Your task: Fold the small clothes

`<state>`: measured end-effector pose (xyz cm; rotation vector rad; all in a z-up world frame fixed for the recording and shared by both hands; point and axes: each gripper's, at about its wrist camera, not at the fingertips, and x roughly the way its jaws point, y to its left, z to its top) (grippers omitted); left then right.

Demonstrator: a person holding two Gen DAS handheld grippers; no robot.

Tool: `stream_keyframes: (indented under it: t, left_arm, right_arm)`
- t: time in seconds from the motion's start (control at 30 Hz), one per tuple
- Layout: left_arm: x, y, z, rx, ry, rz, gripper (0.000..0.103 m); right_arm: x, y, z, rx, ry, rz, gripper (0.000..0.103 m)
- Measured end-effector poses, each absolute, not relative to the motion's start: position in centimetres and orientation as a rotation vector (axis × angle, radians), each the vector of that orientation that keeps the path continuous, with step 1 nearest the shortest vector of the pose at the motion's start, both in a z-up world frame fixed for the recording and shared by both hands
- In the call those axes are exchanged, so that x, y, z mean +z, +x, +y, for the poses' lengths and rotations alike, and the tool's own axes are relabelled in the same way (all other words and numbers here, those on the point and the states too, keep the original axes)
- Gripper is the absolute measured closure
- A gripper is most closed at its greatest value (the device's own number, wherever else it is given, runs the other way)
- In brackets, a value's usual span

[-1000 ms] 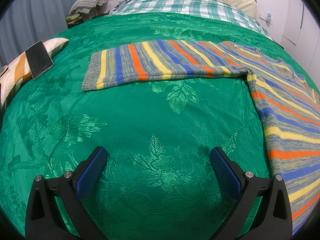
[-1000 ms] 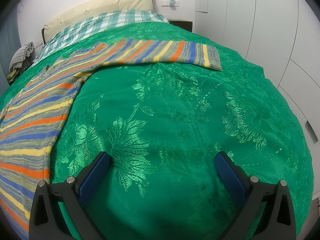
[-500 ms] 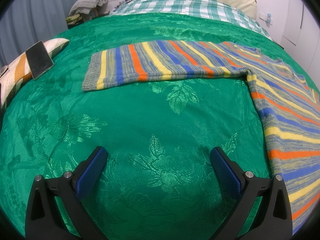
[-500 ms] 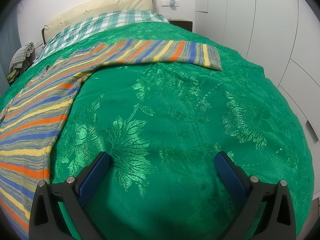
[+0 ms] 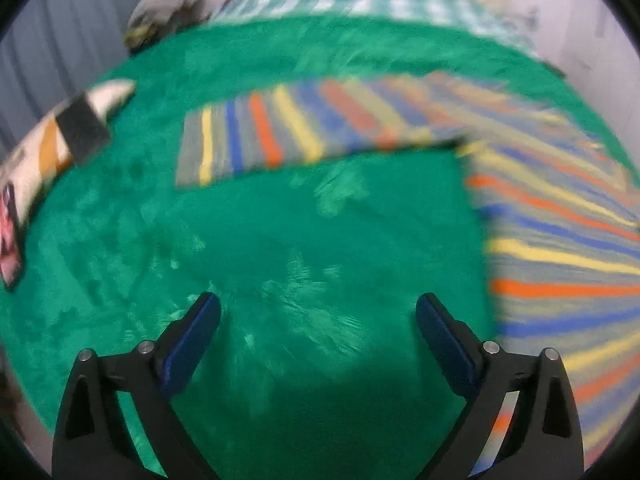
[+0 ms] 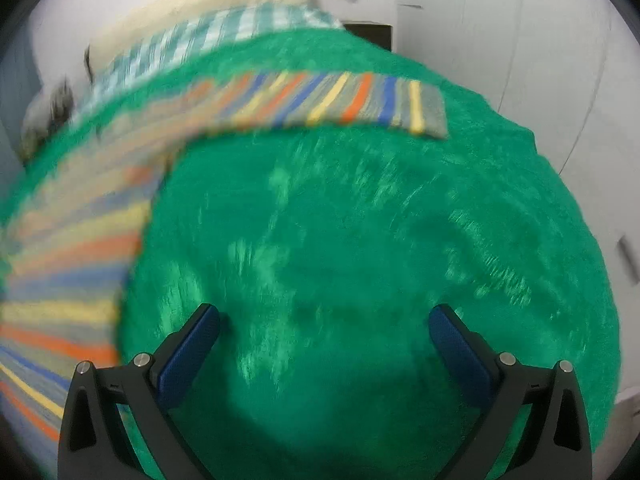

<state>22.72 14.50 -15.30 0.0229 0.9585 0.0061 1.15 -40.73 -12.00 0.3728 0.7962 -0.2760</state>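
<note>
A striped sweater (image 5: pixel 560 216) is laid flat on a bed covered by a green bedspread (image 5: pixel 280 240). In the left wrist view its body is seen along the right side, and 1 sleeve (image 5: pixel 272 136) is stretched out toward the left, its cuff lying on the bedspread. In the right wrist view the sweater body (image 6: pixel 68 264) is seen at the left, and the other sleeve (image 6: pixel 360 100) is stretched out toward the right.

The left claw (image 5: pixel 318 316) is held released, its 2 blue-padded fingers set wide apart above bare bedspread, with nothing between them. The right claw (image 6: pixel 324 328) is likewise released and empty over bare bedspread, beside the sweater's edge. Neither claw is seen touching the sweater.

A pillow (image 5: pixel 48 148) with orange stripes is seen at the left edge of the bed, with a dark flat phone (image 5: pixel 82 130) resting on it. A checked blanket (image 5: pixel 360 0) is spread at the far end of the bed. Both views are blurred.
</note>
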Motion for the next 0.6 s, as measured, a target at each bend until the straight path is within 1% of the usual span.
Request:
stream_keyframes:
  t: [0.03,0.1,0.13,0.17,0.2,0.23,0.3,0.33,0.37,0.43,0.57,0.6]
  left_arm:
    - [-13.4,21.3,13.8,-0.044,0.026,0.909,0.004]
    - [-11.2,19.9,12.8,-0.092,0.019,0.854,0.003]
    - [-10.1,19.2,12.2,-0.112,0.005,0.822,0.002]
    - [-9.4,18.5,11.7,-0.117,-0.023,0.790,0.002]
    - [-9.1,18.2,11.4,-0.114,-0.053,0.775,0.002]
    - [-9.1,18.0,11.3,-0.107,-0.079,0.770,0.002]
    - [-9.9,17.3,11.4,-0.076,-0.145,0.765,0.002]
    - [-10.4,17.1,11.6,-0.068,-0.167,0.760,0.002]
    - [-11.2,16.8,11.9,-0.058,-0.186,0.757,0.002]
    - [-13.1,16.7,12.4,-0.047,-0.181,0.786,0.002]
    - [-15.3,17.6,12.4,-0.013,-0.118,0.852,0.002]
    - [-15.6,17.8,12.5,-0.014,-0.129,0.857,0.002]
  right_arm:
    - [-11.0,1.3,-42.3,-0.278,0.405,0.762,0.001]
    - [-9.2,2.3,-46.4,-0.283,0.488,0.708,0.001]
    - [-8.7,3.2,-49.0,-0.270,0.566,0.693,0.006]
    - [-8.5,4.1,-51.3,-0.258,0.644,0.687,0.012]
    - [-8.6,5.2,-53.8,-0.254,0.731,0.692,0.030]
    - [-9.1,6.2,-56.0,-0.259,0.820,0.698,0.043]
    - [-10.5,7.8,-59.1,-0.272,0.959,0.722,0.044]
    - [-10.9,8.3,-59.9,-0.308,0.963,0.732,0.044]
    - [-11.3,8.9,-60.3,-0.316,0.953,0.750,0.044]
    - [-13.0,10.5,-60.4,-0.316,0.932,0.853,0.044]
    - [-13.7,12.4,-59.0,-0.260,0.852,0.899,0.044]
    - [-14.1,12.7,-58.7,-0.266,0.832,0.922,0.050]
